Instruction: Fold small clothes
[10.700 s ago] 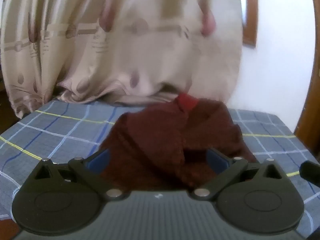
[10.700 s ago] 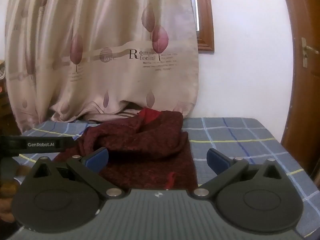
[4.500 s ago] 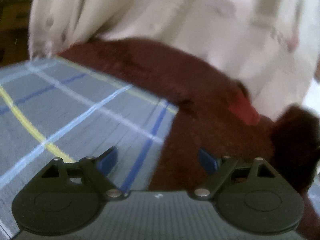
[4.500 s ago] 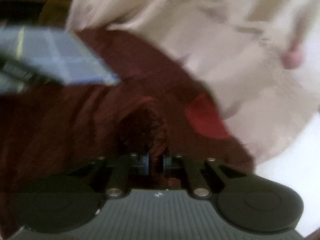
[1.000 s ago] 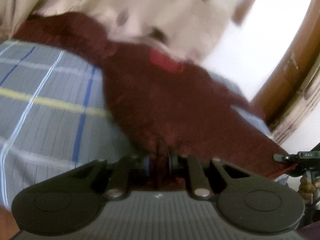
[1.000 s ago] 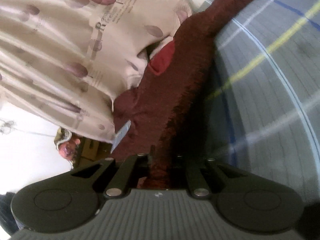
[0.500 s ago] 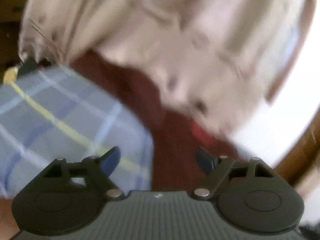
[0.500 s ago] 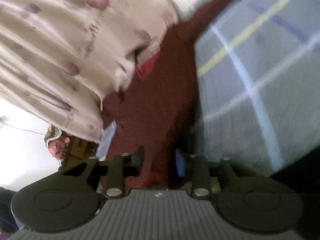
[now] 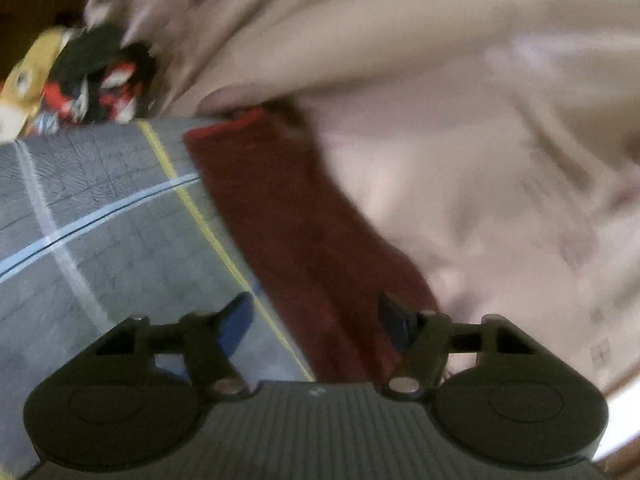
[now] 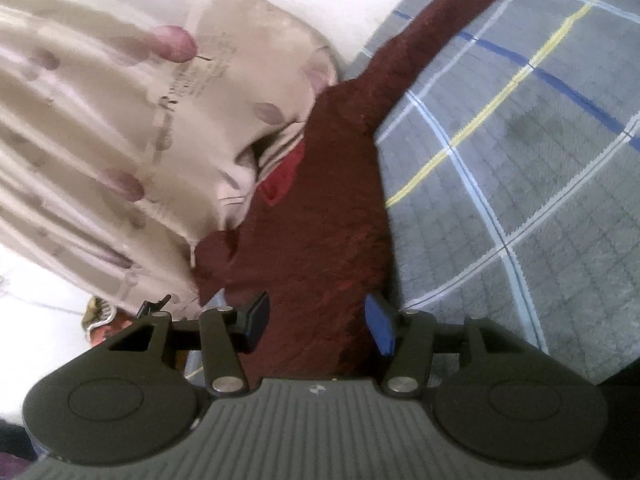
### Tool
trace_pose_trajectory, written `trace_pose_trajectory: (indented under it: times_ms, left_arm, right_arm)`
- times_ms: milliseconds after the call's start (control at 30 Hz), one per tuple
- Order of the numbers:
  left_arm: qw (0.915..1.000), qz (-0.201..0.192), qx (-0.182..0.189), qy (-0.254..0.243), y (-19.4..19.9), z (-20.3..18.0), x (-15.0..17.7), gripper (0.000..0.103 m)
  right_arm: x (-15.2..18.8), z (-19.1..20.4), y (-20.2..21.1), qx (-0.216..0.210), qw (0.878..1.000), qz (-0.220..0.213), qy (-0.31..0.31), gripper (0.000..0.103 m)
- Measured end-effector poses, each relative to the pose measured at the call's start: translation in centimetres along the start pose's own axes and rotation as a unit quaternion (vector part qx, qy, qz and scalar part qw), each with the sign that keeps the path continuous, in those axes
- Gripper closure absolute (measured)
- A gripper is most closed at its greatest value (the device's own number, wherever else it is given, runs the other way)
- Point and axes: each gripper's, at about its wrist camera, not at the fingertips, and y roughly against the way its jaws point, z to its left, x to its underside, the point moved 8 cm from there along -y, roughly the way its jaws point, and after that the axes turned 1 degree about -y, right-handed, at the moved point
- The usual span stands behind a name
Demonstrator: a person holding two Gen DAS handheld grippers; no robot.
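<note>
The maroon garment (image 10: 320,216) lies stretched along the far edge of the checked bed cover (image 10: 500,184), against the cream curtain (image 10: 120,120). The right gripper (image 10: 318,322) has just been opening; its jaws stand spread with the cloth lying between them, unpinched. The left gripper (image 9: 316,320), spread too, has been narrowing a little, the garment's near edge under the gap. The left wrist view is smeared by blur; a heap of coloured things (image 9: 80,80) at its far left cannot be identified.

Home bedroom: checked bedsheet (image 10: 520,152), patterned curtain (image 10: 120,120).
</note>
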Motion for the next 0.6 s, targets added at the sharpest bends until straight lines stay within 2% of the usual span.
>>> trace_pose_trajectory:
  times_ms: [167,200,367,467,500,533,567,600]
  left_arm:
    - [0.9972,0.043,-0.042,0.044,-4.6,2.5,-2.3,0.036]
    - [0.9973,0.041,-0.029,0.053,-5.1,2.6,-2.7,0.036]
    - [0.997,0.025,-0.013,0.072,-6.5,3.2,-4.6,0.037]
    - [0.9979,0.017,-0.016,0.061,-7.4,3.0,-5.3,0.038]
    - [0.9984,0.004,-0.03,0.047,-7.4,3.0,-5.2,0.052]
    - [0.9981,-0.005,-0.048,0.038,-7.6,3.2,-5.2,0.078]
    - [0.9975,-0.011,-0.06,0.036,-7.6,3.8,-5.0,0.085]
    - [0.9974,-0.025,-0.049,0.046,-7.4,4.2,-4.8,0.086]
  right_arm:
    - [-0.7,-0.1,-1.3,0.02,1.0,-0.008,-0.019,0.046]
    - [-0.9,0.0,-1.6,0.023,0.999,-0.01,-0.021,0.045]
    - [-1.5,0.9,-2.6,0.024,0.999,-0.014,-0.027,0.043]
    - [-1.5,1.3,-3.0,0.025,0.999,-0.013,-0.028,0.041]
    - [-1.5,1.4,-3.1,0.025,0.999,-0.014,-0.033,0.04]
    - [-1.5,1.4,-3.2,0.024,0.999,-0.015,-0.039,0.04]
    - [-1.4,1.4,-3.2,0.023,0.999,-0.016,-0.044,0.039]
    - [-1.4,1.3,-3.3,0.023,0.998,-0.018,-0.047,0.039]
